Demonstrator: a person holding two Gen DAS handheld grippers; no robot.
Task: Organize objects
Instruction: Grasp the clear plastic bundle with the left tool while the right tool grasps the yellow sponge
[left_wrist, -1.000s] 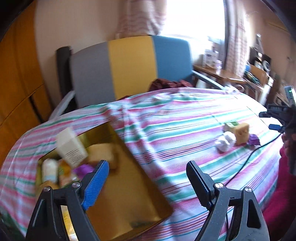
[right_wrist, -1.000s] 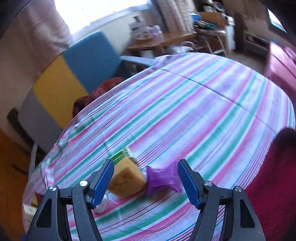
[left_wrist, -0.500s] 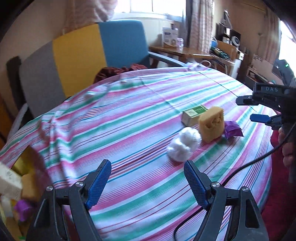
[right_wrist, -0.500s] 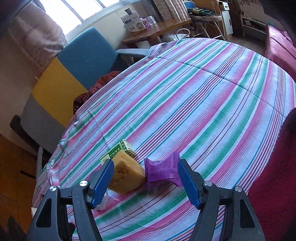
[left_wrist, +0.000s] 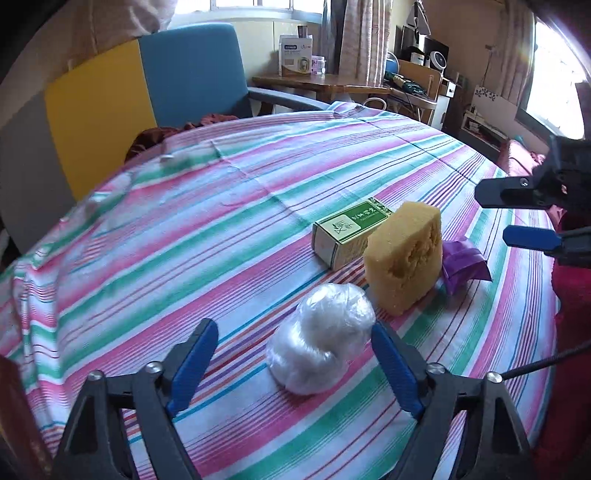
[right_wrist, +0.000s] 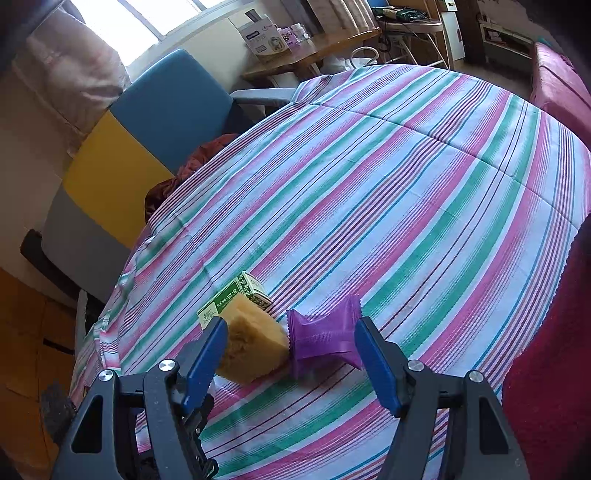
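On the striped-cloth counter, the left gripper has just been narrowing its fingers around a white crinkled plastic-wrapped bundle, not yet pressing it. The right gripper stands released around a purple foil packet, touching a yellow sponge block beside a green carton
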